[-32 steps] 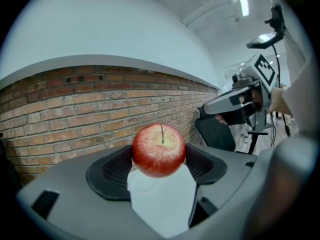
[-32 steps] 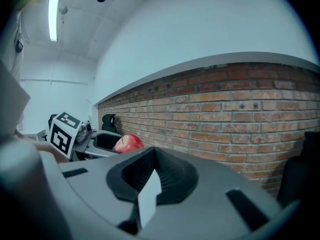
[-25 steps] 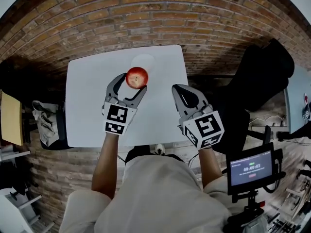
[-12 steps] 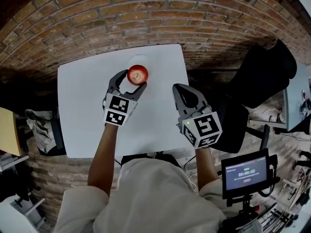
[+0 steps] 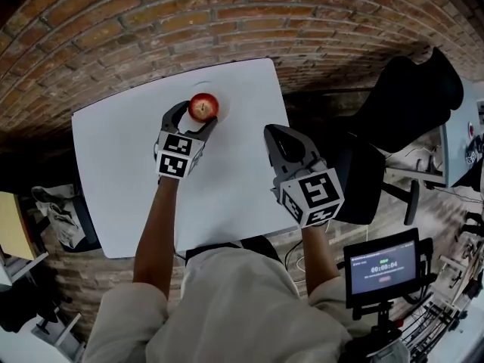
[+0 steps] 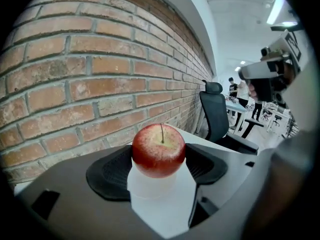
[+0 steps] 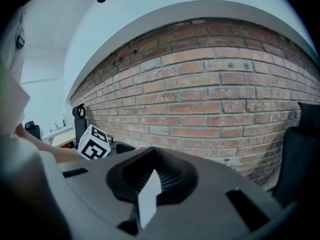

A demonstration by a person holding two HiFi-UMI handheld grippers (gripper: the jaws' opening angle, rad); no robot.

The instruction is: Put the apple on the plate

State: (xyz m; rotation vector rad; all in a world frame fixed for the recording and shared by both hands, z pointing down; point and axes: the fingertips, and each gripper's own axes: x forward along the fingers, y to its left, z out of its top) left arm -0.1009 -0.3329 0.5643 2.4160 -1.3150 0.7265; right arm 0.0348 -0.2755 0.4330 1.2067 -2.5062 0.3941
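Observation:
A red apple (image 5: 203, 106) sits between the jaws of my left gripper (image 5: 197, 114), which is shut on it near the far edge of the white table (image 5: 128, 172). A white plate (image 5: 215, 94) lies right under the apple and hardly stands out from the tabletop. The left gripper view has the apple (image 6: 159, 151) upright, stem up, with a black pad on each side of it in the left gripper (image 6: 159, 166). My right gripper (image 5: 274, 133) hovers at the table's right edge, shut and empty; in its own view the right gripper (image 7: 150, 181) faces the brick wall.
A brick wall (image 5: 227, 29) runs just beyond the table's far edge. A black office chair (image 5: 408, 97) stands to the right of the table. A small screen on a stand (image 5: 383, 267) is at the lower right. A bag (image 5: 57, 203) lies left of the table.
My left gripper has carried the apple forward, toward the table's far edge, and the apple now stands over the plate. The right gripper has stayed shut beside the table's right edge.

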